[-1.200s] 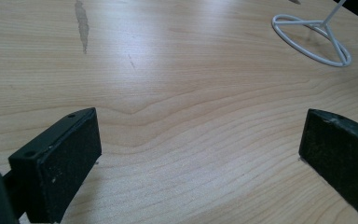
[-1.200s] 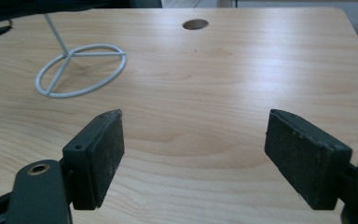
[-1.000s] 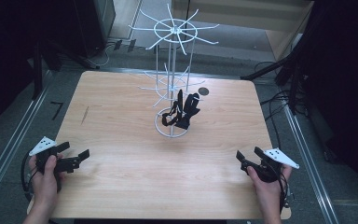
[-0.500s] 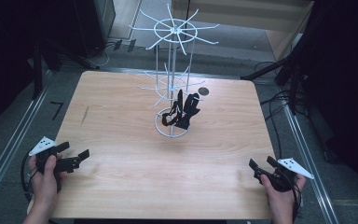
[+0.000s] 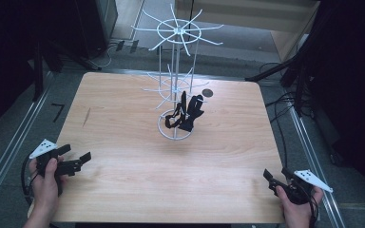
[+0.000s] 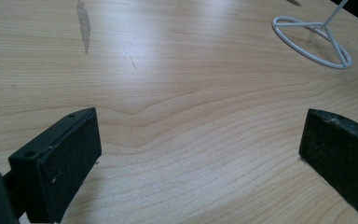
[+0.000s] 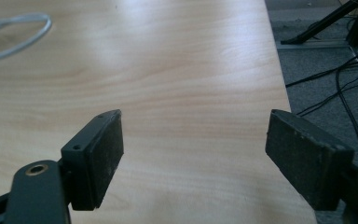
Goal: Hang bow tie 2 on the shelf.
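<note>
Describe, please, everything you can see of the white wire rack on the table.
The white wire rack stands upright mid-table, toward the far side. A thin central pole rises from a ring base resting on the wooden table; spoke-like arms radiate at the top and at a lower tier. It looks like coated metal wire. Black straps hang over its base. Both hand-held grippers are well clear.

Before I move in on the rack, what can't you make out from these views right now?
- Black item at the white wire rack: high view, too small and dark to identify or see how it attaches.
- Rack base ring: left gripper view, upright cut off by the top edge.
- Right hand-held gripper: high view, partly hidden by the hand.
</note>
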A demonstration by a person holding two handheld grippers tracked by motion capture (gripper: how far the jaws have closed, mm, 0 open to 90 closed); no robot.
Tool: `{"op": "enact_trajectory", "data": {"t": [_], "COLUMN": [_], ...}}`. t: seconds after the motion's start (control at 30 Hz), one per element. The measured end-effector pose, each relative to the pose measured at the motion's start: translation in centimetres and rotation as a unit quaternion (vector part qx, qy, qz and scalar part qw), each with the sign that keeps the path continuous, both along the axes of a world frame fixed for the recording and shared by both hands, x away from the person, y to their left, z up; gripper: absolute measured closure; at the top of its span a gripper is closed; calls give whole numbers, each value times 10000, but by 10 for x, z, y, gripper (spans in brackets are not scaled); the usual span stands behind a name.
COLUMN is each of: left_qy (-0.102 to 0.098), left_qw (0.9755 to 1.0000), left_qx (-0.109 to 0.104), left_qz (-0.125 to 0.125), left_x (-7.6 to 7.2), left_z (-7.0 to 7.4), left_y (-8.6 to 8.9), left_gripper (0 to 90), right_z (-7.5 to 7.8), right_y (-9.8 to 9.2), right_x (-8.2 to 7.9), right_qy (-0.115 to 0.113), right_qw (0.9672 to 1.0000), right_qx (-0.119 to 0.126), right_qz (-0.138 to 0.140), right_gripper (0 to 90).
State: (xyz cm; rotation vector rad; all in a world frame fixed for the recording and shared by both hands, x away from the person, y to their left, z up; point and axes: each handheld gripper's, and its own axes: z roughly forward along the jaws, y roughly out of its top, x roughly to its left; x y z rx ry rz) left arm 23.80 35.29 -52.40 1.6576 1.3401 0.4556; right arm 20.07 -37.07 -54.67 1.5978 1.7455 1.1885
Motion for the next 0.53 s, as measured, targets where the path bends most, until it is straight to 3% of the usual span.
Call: {"op": "enact_trajectory", "data": {"t": [0.1,0.3,0.53], "left_qy": [7,-10,16], "left_qw": [10000,10000,10000], "left_qx": [-6,-2,15], "left_qz": [1,-6,-24], "left_x": [1,1,2], "left_z": [0,0,0], "left_y": [1,1,0], "left_gripper": [0,0,0], "right_z": [-1,-1,0], "right_y": [-1,-8,-1], "right_x": [-3,-8,-7], "right_qy": [38,9,11], "right_qw": [10000,9998,10000], "right_qx": [-63,163,61], "right_qz": [54,-88,22], "right_gripper": [196,199,200]}}
